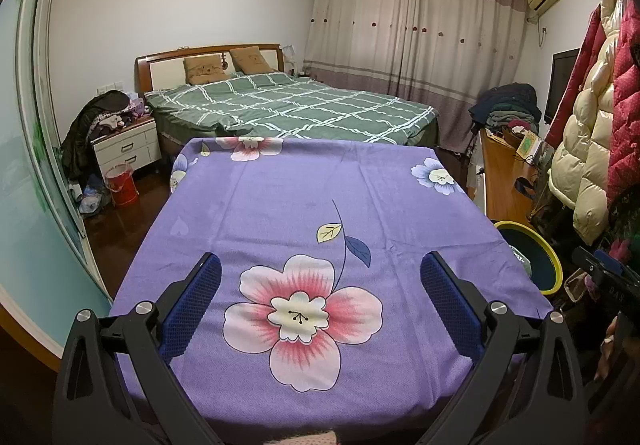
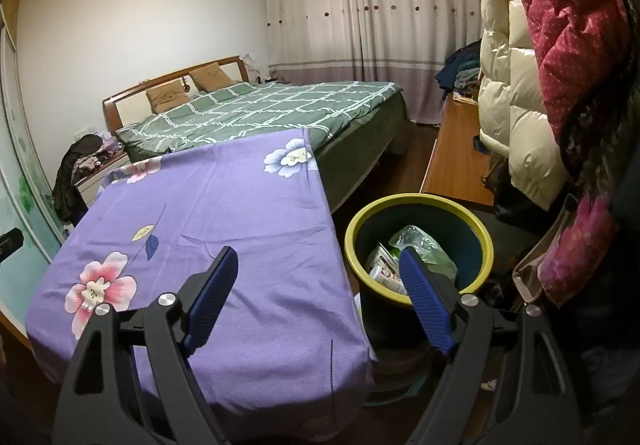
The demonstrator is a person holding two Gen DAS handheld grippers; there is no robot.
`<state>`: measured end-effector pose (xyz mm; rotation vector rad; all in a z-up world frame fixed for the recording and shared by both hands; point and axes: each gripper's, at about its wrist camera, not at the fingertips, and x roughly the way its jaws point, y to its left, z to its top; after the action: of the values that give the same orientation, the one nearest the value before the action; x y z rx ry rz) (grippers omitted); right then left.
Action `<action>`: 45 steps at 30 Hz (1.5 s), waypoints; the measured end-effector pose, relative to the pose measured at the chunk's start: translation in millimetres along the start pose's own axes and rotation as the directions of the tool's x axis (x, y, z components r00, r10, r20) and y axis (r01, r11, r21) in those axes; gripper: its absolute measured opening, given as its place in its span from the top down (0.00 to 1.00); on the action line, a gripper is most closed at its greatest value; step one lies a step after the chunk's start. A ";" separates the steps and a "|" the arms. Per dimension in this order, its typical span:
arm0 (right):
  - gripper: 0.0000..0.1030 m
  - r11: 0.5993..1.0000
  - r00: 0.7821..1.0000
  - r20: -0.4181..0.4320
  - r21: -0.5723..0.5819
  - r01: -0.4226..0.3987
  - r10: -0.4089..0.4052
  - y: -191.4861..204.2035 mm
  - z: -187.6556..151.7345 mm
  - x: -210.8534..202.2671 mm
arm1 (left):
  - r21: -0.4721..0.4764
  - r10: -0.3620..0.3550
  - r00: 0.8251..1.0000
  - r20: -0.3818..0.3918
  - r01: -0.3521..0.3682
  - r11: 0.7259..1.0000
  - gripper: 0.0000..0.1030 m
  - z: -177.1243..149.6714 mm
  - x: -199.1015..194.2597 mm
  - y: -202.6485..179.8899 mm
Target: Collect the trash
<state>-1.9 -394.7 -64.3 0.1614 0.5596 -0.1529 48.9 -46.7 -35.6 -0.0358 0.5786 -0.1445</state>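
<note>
Covering the table is a purple cloth (image 1: 280, 205) printed with pink and pale blue flowers, lying smooth apart from a few creases. The left gripper (image 1: 320, 277) hangs over it with its blue-padded jaws spread wide and nothing between them. The right gripper (image 2: 318, 267) is likewise spread wide and empty, poised over the table's right edge. Just beside that edge stands a dark bin with a yellow-green rim (image 2: 420, 201); the trash (image 2: 416, 249), crumpled plastic and a printed wrapper, lies inside it. Behind the table stands a bed (image 1: 288, 109) with a green checked cover, drawn curtains (image 1: 416, 25) beyond it, and padded coats (image 2: 532, 57) hanging at right.
</note>
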 end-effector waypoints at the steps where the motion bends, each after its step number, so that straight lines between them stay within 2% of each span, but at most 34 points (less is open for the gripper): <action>1: 0.24 1.000 1.000 -0.001 0.000 -0.001 0.001 0.3 -0.3 0.4 | 0.000 0.000 1.000 -0.001 0.000 1.000 0.05 -0.3 0.3 -0.3; 45: 0.24 1.000 1.000 -0.009 0.000 -0.004 0.004 2.5 -3.9 2.6 | 0.011 0.024 1.000 -0.014 -0.024 1.000 0.05 -9.9 9.1 -3.1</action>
<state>-1.3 -391.8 -68.7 0.1635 0.5680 -0.1487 50.7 -51.1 -48.6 -0.0174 0.5926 -0.1250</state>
